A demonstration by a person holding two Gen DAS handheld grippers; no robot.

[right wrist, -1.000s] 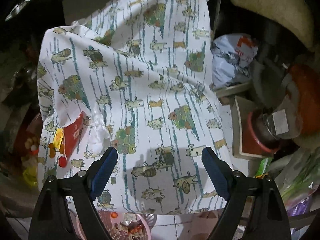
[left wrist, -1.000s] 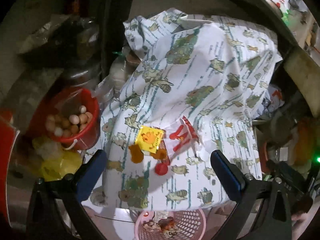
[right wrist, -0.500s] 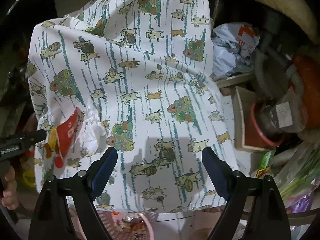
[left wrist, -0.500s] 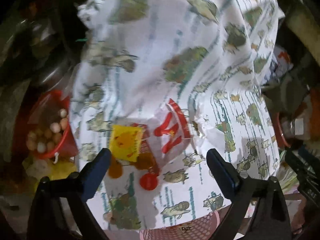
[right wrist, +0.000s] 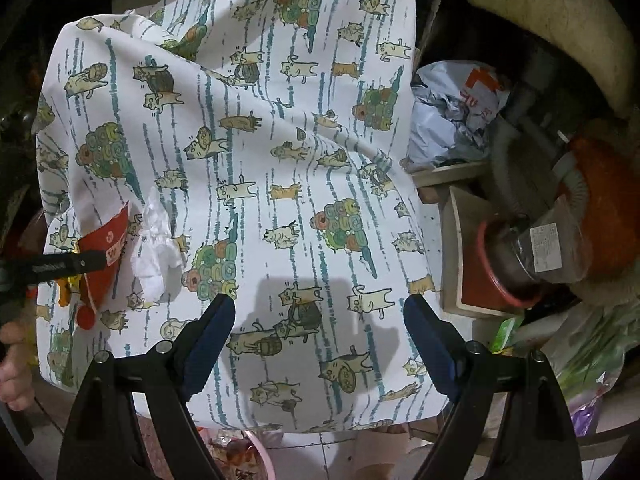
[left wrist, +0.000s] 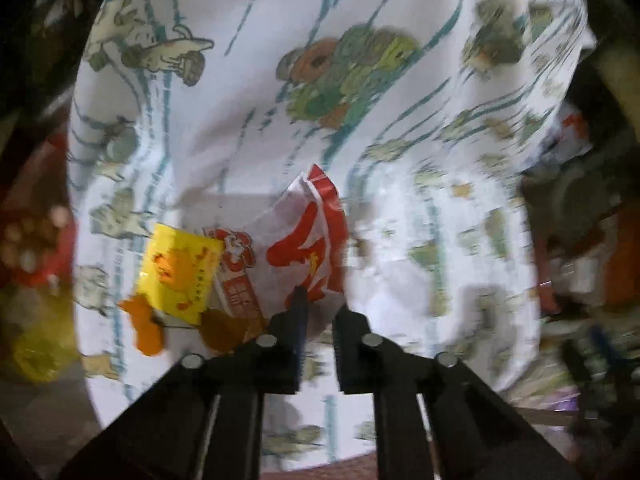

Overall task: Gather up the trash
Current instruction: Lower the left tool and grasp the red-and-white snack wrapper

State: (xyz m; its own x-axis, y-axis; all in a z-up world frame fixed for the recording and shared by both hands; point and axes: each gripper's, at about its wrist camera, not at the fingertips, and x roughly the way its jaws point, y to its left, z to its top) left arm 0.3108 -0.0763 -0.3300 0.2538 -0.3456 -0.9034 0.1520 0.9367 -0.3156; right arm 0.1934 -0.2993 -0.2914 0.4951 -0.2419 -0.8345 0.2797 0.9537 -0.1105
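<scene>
Left gripper [left wrist: 316, 320] is closed down on the lower edge of the red-and-white wrapper [left wrist: 296, 252], which lies at the near left of the cat-print cloth [right wrist: 280, 168]. Wrapper's long axis runs away from the gripper, far tip tilted slightly right. Right gripper [right wrist: 320, 320] hangs wide open over the cloth, holding nothing.
</scene>
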